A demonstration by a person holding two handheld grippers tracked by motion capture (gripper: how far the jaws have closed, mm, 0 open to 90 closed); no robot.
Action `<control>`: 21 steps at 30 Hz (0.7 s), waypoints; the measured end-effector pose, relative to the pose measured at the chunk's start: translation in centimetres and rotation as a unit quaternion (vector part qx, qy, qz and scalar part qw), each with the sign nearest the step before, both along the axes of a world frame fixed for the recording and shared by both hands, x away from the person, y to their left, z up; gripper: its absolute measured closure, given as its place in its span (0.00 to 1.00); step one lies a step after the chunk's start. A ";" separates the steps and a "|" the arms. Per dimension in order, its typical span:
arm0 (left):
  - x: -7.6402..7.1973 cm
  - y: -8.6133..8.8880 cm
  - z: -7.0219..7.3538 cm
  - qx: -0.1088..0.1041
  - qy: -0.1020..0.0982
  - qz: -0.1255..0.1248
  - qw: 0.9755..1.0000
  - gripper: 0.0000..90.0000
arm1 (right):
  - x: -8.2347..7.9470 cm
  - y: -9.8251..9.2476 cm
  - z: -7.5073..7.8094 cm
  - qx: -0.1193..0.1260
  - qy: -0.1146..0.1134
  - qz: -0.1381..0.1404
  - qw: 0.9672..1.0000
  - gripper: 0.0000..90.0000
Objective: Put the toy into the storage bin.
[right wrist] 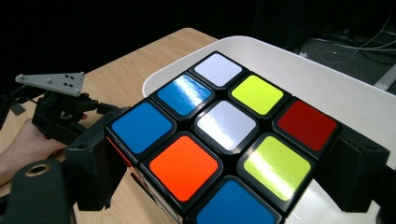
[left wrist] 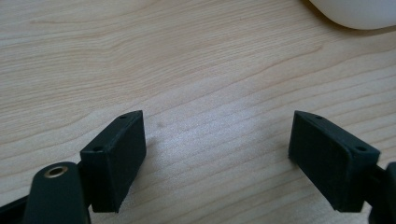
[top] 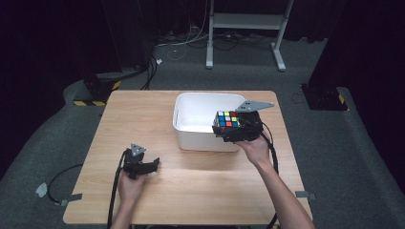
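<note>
Right gripper [top: 228, 128] clenches the multicoloured plastic puzzle cube [top: 228, 119] above the white plastic bin's [top: 191, 102] near wall, probably to drop it inside; left gripper [top: 154, 164] rests released on the wooden table [top: 143, 109].

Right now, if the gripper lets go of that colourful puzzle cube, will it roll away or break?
Probably neither. The puzzle cube has flat faces, so it should land and sit rather than roll. It looks like stiff plastic, likely sturdy. Its stickers shine, so it may be slippery between the right gripper jaws. It hangs over the white tub.
</note>
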State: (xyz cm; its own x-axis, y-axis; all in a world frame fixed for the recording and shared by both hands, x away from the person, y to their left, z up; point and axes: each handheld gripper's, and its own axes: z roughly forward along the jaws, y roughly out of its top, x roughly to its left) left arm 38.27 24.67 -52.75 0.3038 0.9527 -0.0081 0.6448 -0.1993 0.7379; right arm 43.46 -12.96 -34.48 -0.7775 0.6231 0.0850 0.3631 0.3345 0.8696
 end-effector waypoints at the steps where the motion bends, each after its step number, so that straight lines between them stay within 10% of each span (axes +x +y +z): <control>1: 0.0 0.0 0.0 0.000 0.000 0.000 1.000 0.21 | 0.1 0.0 0.1 0.000 0.001 -0.001 1.000 0.15; 21: 0.0 0.0 0.0 0.001 0.000 0.000 1.000 0.21 | 2.2 1.4 0.6 -0.008 0.010 -0.003 1.000 0.15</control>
State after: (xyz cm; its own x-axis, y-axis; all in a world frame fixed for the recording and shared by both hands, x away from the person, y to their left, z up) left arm 38.27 24.65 -52.75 0.3031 0.9530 -0.0066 0.6445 -0.1999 0.7380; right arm 45.61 -11.53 -33.86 -0.7719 0.6294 0.0896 0.3819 0.3465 0.8568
